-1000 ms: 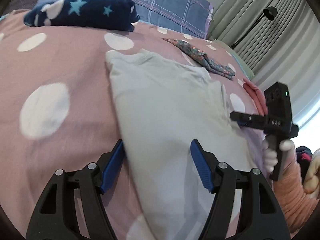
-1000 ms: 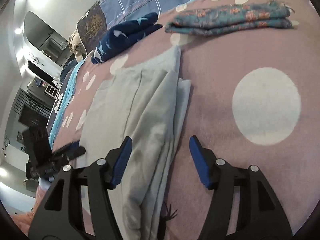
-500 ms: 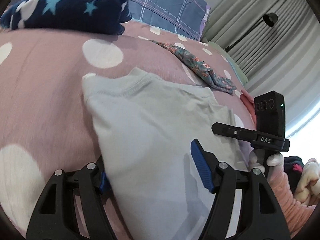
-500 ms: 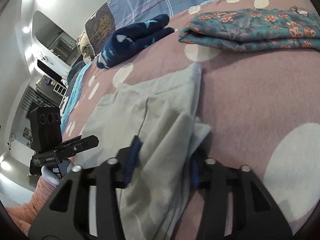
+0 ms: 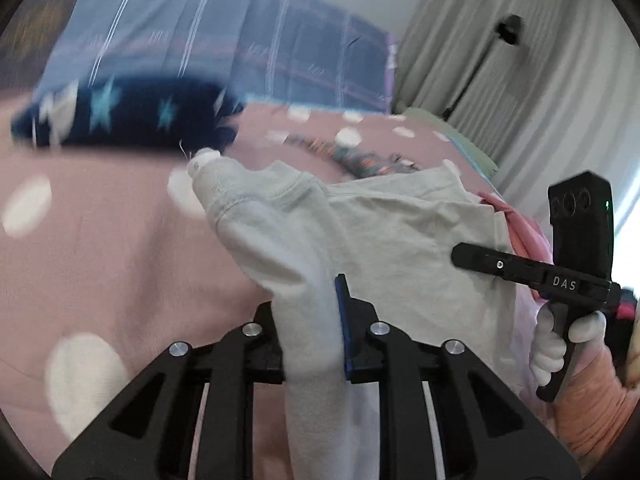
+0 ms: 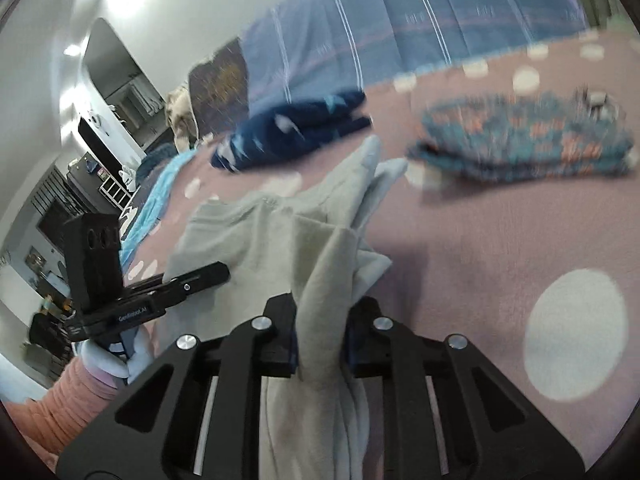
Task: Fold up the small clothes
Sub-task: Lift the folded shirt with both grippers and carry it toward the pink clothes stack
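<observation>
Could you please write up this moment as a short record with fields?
surface: pink bedspread with white dots
garment in work: pale grey garment, bunched between both tongs
left tongs: closing on the garment's edge
right tongs: closing on the opposite edge
other clothes: navy star-print piece, folded floral piece
background: plaid pillow, curtains

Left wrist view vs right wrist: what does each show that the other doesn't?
Left wrist only: grey curtains, a black lamp, a pink garment.

Right wrist only: a dim room with dark shelving, a light-blue blanket edge.

Both: the grey garment pinched as each gripper's jaws close on it, left gripper, right gripper; navy star-print bundle; floral folded cloth; pink dotted bedspread.
</observation>
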